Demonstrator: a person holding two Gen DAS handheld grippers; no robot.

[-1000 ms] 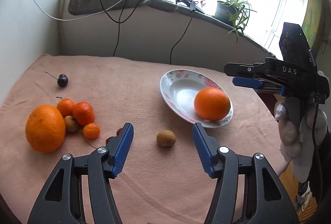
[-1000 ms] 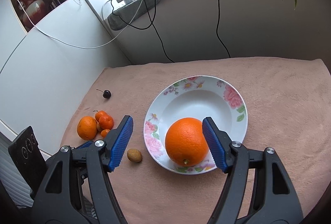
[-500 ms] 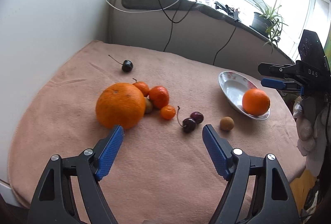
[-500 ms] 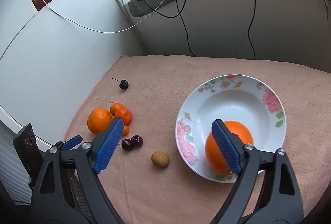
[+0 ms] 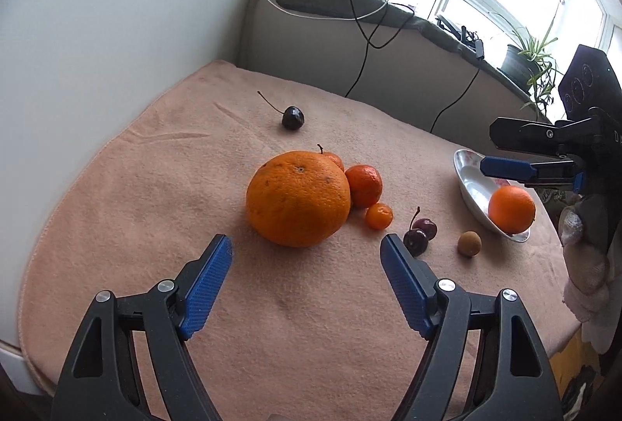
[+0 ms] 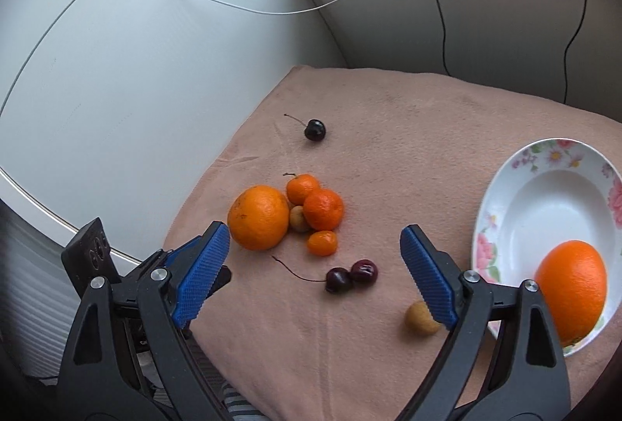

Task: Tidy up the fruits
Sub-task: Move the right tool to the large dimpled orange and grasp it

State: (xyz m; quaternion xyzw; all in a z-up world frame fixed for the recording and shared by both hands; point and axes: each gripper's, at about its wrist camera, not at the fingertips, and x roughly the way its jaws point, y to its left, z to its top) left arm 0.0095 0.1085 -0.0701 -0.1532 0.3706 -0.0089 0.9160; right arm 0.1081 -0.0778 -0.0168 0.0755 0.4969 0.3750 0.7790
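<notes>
large orange (image 5: 298, 198) lies just ahead of the spread, empty left tool (image 5: 306, 254).

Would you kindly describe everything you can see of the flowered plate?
The flowered plate is a deep white dish, ceramic by its gloss, with pink flowers and green leaves around its rim. It sits upright on the pinkish cloth at the table's right side. One large orange rests inside near the front rim; the rest of the well is bare. Neither hand-held gripper touches it.
</notes>
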